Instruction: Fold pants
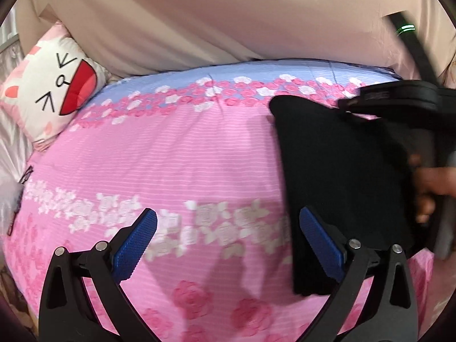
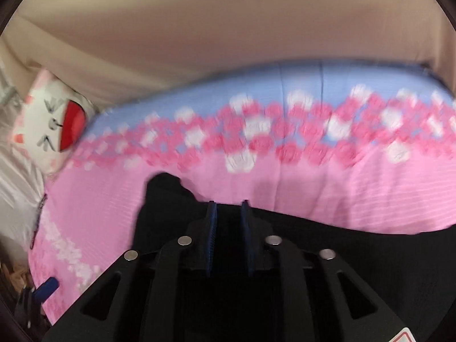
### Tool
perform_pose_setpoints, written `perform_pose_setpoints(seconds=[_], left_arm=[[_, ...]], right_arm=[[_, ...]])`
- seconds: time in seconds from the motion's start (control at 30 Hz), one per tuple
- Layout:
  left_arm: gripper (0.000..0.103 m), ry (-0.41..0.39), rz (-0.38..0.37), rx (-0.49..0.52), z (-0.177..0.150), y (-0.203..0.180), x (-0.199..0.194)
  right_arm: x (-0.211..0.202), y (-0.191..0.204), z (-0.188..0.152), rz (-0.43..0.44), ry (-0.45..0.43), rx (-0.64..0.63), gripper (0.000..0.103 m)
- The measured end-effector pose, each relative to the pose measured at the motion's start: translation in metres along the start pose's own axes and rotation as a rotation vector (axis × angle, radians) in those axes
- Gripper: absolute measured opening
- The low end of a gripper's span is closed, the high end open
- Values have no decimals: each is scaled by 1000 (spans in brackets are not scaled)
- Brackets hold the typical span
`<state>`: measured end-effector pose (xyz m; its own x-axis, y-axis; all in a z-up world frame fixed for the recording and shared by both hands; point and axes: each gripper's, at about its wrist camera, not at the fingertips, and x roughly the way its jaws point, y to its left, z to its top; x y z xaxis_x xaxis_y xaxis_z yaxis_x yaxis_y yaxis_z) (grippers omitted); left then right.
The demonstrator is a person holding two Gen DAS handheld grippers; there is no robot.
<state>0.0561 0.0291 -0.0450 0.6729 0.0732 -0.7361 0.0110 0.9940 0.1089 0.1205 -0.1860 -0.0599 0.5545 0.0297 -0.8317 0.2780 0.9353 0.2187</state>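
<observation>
The black pants [image 1: 336, 171] lie folded on the pink flowered bedsheet [image 1: 185, 156], at the right of the left wrist view. My left gripper [image 1: 230, 225] hovers open over the sheet; its right pad sits by the pants' left edge and nothing is between its fingers. In the right wrist view my right gripper [image 2: 228, 213] points down at the pants [image 2: 342, 245]. Its blue pads stand a narrow gap apart, and the black cloth hides whether any fabric lies in that gap. A hand [image 1: 433, 182] holds the right tool, whose black housing [image 1: 399, 94] reaches over the pants' far edge.
A white cartoon-face pillow [image 1: 54, 91] leans at the bed's far left corner, also blurred in the right wrist view as the pillow [image 2: 54, 122]. A beige wall [image 1: 199, 22] rises behind the bed. Pale shiny fabric [image 2: 20, 199] lies off the bed's left side.
</observation>
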Motion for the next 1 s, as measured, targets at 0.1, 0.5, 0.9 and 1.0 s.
perform_pose_setpoints(seconds=[0.1, 0.5, 0.9, 1.0], left_arm=[[98, -2, -11, -26, -6, 15, -3], [98, -2, -68, 60, -8, -30, -10], [98, 112, -205, 45, -30, -40, -10], [98, 113, -178, 112, -42, -51, -10]], right_arm=[[-18, -48, -29, -234, -16, 54, 17], [-141, -147, -133, -162, -124, 345, 30], [-171, -137, -182, -193, -67, 161, 46], [-159, -128, -190, -252, -32, 94, 46]])
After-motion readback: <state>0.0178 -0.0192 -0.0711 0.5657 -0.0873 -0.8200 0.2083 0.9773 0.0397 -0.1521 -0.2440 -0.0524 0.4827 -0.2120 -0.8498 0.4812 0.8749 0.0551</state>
